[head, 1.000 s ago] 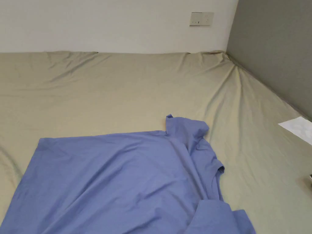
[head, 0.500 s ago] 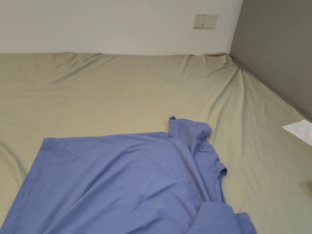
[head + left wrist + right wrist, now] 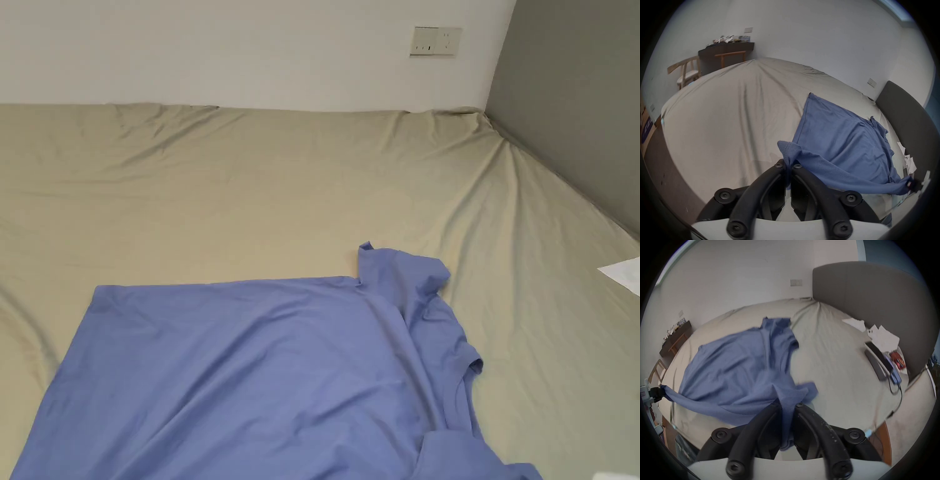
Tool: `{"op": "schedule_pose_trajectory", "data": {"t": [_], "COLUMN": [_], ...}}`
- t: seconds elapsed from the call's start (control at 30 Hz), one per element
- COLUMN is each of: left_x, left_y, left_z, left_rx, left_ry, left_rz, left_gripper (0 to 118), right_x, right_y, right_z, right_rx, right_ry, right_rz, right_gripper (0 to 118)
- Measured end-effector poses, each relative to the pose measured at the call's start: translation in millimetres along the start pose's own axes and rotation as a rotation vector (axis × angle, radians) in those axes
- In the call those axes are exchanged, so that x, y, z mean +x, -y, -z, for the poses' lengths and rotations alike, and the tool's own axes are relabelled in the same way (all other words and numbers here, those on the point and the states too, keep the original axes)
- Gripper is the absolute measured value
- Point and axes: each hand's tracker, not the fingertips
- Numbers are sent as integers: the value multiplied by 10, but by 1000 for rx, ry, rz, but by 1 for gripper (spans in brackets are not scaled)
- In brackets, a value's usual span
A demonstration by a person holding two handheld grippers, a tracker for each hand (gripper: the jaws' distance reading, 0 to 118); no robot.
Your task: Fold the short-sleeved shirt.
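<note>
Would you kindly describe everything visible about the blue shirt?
The blue shirt is plain, soft knit cloth with short sleeves and a ribbed neck opening, lying wrinkled and mostly spread on the beige bed sheet. The left gripper and the right gripper each pinch its near edge, lifting and stretching it between them.

Bedroom in a home: wide bed w/ beige fitted sheet (image 3: 250,187) and grey padded headboard (image 3: 867,305), white wall w/ socket plate (image 3: 435,41), wooden chair (image 3: 687,71) and dark desk (image 3: 727,48) past bed's far corner.
</note>
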Motion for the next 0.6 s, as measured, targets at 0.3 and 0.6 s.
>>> {"op": "schedule_pose_trajectory", "data": {"t": [0.3,0.6], "left_x": [363,570], "left_y": [-766,-966], "left_z": [784,1400], "left_rx": [53,35], "left_ry": [33,31], "left_rz": [37,44], "left_gripper": [4,4], "right_x": [-255,-388], "right_y": [-984,-1350], "right_z": [766,1529], "right_rx": [97,55], "right_ry": [-4,15], "right_rz": [-88,-133], "right_gripper": [13,13]}}
